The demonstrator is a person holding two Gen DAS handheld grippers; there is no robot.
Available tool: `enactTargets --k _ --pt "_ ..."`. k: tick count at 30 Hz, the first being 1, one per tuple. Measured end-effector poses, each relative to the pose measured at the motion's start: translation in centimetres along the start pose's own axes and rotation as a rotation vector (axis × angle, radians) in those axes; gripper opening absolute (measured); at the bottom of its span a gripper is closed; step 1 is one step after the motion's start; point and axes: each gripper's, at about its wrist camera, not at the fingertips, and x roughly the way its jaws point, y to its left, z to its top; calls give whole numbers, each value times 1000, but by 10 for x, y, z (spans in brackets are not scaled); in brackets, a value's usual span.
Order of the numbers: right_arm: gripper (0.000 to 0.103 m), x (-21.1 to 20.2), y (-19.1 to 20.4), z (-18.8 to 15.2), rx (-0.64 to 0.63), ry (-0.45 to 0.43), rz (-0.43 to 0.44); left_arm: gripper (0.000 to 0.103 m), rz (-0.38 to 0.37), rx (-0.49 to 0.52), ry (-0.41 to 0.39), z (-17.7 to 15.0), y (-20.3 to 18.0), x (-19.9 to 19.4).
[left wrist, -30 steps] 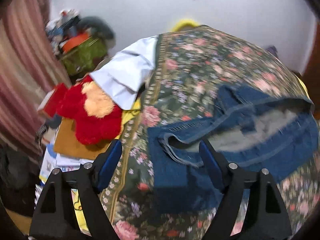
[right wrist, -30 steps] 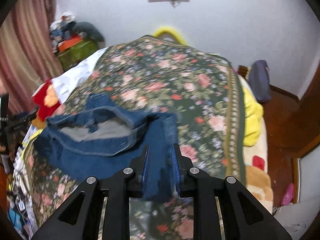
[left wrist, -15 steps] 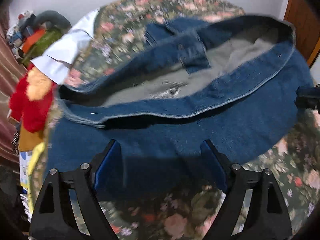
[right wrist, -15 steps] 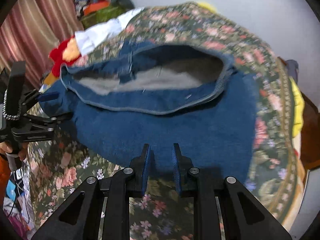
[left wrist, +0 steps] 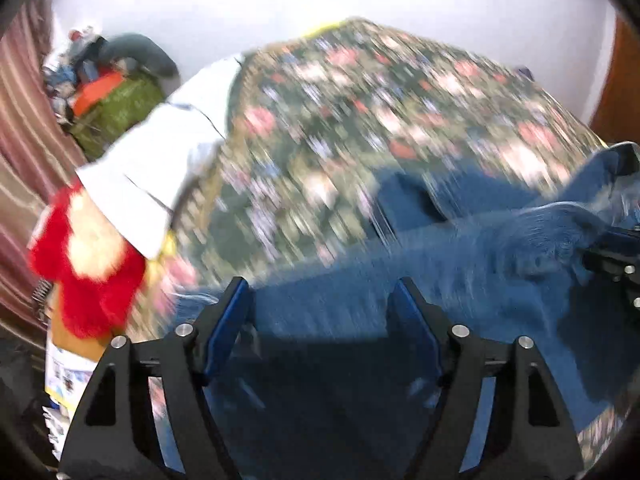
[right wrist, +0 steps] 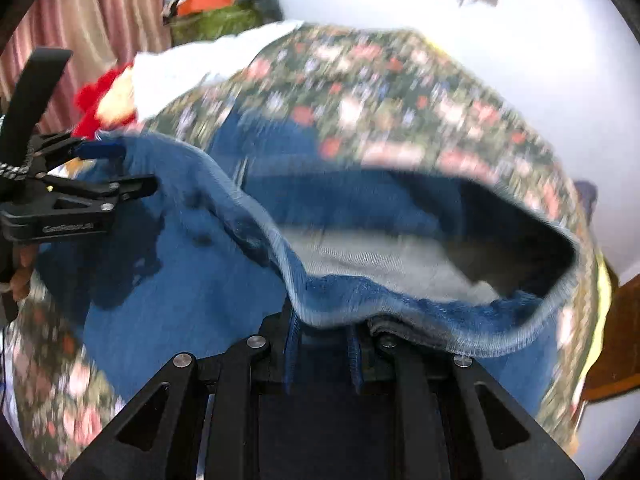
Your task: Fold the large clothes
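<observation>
We see a pair of blue jeans point(right wrist: 192, 280) of heavy denim lying on a bed, over a bedspread point(left wrist: 360, 120) printed with pink and red flowers on a dark green ground. Both views are smeared by motion blur, so fine detail is lost. In the right wrist view the waistband point(right wrist: 400, 308) gapes in a wide oval, with a pale stitched edge and a grey woven lining point(right wrist: 380, 256) inside; the cloth below it is smooth and darker.

The right gripper point(right wrist: 322, 344) has its jaws closed on the near edge of the waistband, which bunches over the fingertips. The left gripper point(left wrist: 320, 308) has its blue-padded jaws spread wide apart; denim fills the space beneath them, but we cannot tell whether the pads touch it. In the right wrist view the same left gripper point(right wrist: 112, 168) appears at the far left corner of the jeans, its jaws parted at the cloth's edge.

Beside the bed on the left, a fluffy red and cream plush toy point(left wrist: 88, 264) lies just beside a smooth white sheet point(left wrist: 160, 160) that shows from under the bedspread. Farther back, a heap of things with a green bundle point(left wrist: 120, 108) and an orange item stands near a striped pink curtain point(left wrist: 20, 140). A plain white wall point(left wrist: 280, 0) closes the background, and a brown wooden surface point(right wrist: 616, 320) shows at the right edge.
</observation>
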Motion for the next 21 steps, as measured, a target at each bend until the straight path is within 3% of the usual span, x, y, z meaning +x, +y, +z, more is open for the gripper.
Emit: enactTargets --k 2,4,6,11,16,21 --pt "17 -1 -11 23 30 -33 -22 77 111 0 -3 18 9 9" --pt "17 2 -23 42 68 -47 -77 77 156 -16 28 26 21 17" --pt "17 1 -34 52 112 -53 -77 77 143 -57 43 28 38 14" --pt "17 -24 -50 49 239 -96 21 78 23 -132 17 7 69 -25" --pt "17 -42 -33 28 239 -83 88 84 4 -9 32 -30 61 -51" --pt "17 -33 -3 -14 211 -9 114 89 23 107 104 -82 46 -44"
